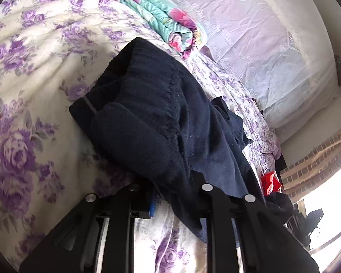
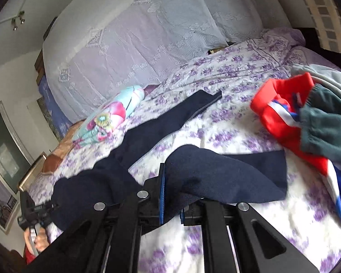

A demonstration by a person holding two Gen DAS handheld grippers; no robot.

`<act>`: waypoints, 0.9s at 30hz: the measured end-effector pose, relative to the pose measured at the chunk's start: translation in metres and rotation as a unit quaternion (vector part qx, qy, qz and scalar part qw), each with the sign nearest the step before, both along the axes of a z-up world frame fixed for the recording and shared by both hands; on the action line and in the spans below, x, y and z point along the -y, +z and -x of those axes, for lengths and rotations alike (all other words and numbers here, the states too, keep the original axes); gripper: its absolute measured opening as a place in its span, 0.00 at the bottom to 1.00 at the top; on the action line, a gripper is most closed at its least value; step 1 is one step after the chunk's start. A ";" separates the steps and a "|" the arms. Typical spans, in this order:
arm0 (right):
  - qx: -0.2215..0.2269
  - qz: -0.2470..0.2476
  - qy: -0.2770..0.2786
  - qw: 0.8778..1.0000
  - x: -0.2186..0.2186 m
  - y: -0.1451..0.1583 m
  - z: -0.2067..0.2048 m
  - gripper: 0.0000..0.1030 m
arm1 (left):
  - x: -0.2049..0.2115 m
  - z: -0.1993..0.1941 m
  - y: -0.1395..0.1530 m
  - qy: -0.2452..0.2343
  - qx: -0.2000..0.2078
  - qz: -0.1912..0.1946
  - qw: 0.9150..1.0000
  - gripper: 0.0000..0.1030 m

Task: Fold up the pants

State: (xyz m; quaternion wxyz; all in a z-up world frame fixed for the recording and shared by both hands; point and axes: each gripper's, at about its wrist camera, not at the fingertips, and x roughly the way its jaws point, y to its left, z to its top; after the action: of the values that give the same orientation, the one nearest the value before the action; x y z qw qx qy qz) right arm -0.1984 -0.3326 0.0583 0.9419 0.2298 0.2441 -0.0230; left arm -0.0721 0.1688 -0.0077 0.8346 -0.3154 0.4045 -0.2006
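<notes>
Dark navy pants (image 1: 147,113) lie bunched on the purple-flowered bedspread (image 1: 34,68), waistband towards the camera in the left wrist view. My left gripper (image 1: 175,195) is shut on the pants near the waist; cloth drapes over its right finger and hides the tip. In the right wrist view my right gripper (image 2: 171,202) is shut on a pants leg (image 2: 227,175) near its cuff, the cloth pinched between the blue pads (image 2: 162,193). The other leg (image 2: 170,118) stretches away across the bed. At the far left a hand holds the left gripper (image 2: 34,211) on the waist end.
A folded turquoise and pink floral quilt (image 1: 161,16) (image 2: 106,120) lies beyond the pants. A lace-covered headboard (image 2: 136,45) stands behind it. A pile of clothes, red (image 2: 282,113) and green (image 2: 325,125), sits on the bed at the right. A window with a brick wall outside (image 1: 318,166) is beyond the bed.
</notes>
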 end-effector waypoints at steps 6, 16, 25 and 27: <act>0.049 0.020 -0.008 0.999 -0.003 0.021 0.031 0.12 | -0.001 0.008 -0.003 -0.017 -0.003 -0.008 1.000 0.23; -0.082 -0.091 -0.043 0.992 0.038 -0.057 0.114 0.67 | -0.015 0.031 -0.001 -0.031 -0.010 -0.004 0.999 0.30; -0.021 -0.313 -0.030 0.949 0.081 -0.086 0.080 0.17 | -0.005 0.027 0.003 -0.024 -0.012 -0.010 1.000 0.34; -0.004 -0.314 -0.041 0.949 0.081 -0.080 0.068 0.11 | -0.001 0.022 0.003 -0.021 -0.017 -0.015 1.000 0.32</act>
State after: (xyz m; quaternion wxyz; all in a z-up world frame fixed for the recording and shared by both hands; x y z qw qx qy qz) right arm -0.2668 -0.4134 -0.0215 0.8194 0.5233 0.2335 0.0151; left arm -0.0936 0.1701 -0.0044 0.8279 -0.2979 0.4281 -0.2064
